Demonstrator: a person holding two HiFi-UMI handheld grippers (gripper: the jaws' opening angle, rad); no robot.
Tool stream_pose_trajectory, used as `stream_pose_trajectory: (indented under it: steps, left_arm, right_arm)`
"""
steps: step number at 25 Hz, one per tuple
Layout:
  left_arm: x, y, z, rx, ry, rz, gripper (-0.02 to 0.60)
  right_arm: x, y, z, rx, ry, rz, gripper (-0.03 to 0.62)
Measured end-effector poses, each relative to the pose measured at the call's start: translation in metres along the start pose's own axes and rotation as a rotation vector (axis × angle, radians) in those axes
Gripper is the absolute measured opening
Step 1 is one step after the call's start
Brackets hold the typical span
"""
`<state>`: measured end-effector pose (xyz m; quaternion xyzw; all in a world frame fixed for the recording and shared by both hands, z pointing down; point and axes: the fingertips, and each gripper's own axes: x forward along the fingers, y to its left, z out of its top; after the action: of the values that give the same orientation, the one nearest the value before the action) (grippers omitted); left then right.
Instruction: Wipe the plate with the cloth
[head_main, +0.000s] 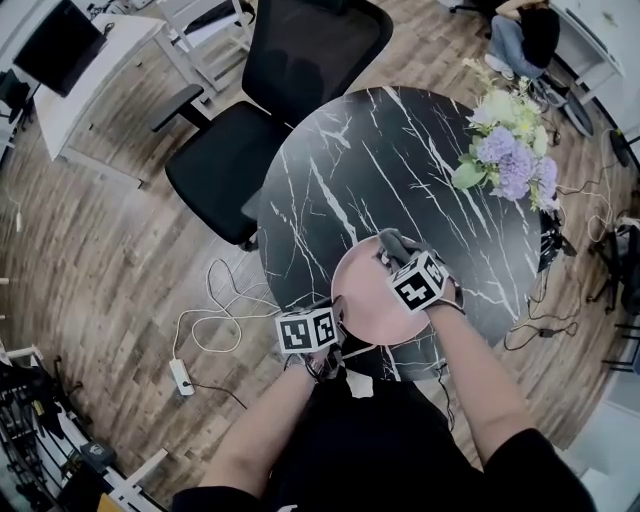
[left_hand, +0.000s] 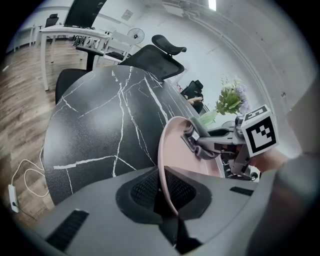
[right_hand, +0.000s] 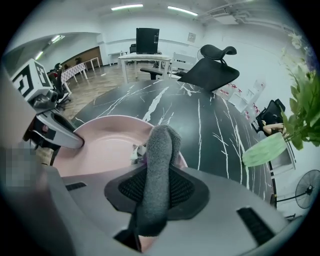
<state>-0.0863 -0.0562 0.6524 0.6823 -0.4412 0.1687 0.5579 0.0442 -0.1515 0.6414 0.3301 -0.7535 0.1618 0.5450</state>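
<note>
Going by the setup, the plate (head_main: 370, 300) is clamped by its near rim in the left gripper (left_hand: 167, 195) at the table (head_main: 400, 150) edge, probably so it's kept from sliding, while the cloth (right_hand: 160, 145) is squeezed tight in the right gripper (right_hand: 152, 195) at the far rim for wiping.

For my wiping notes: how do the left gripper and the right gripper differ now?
The left gripper clamps the pink plate's rim; the right gripper clamps the grey cloth. The left gripper is at the plate's near edge; the right gripper is over its far side. Both are shut.
</note>
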Motion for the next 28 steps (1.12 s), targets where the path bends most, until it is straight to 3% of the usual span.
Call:
stream_pose_trajectory:
  steps: [19,28]
  left_arm:
    - [0.002,0.003,-0.001,-0.05,0.001,-0.015,0.041]
    - [0.001,0.002,0.001,-0.06,-0.023,0.0,0.035]
  right_arm:
    - [0.008,0.081,0.043,-0.138,-0.118,0.117,0.109]
    - [-0.001,0.109,0.038,-0.107,-0.175,0.206,0.11]
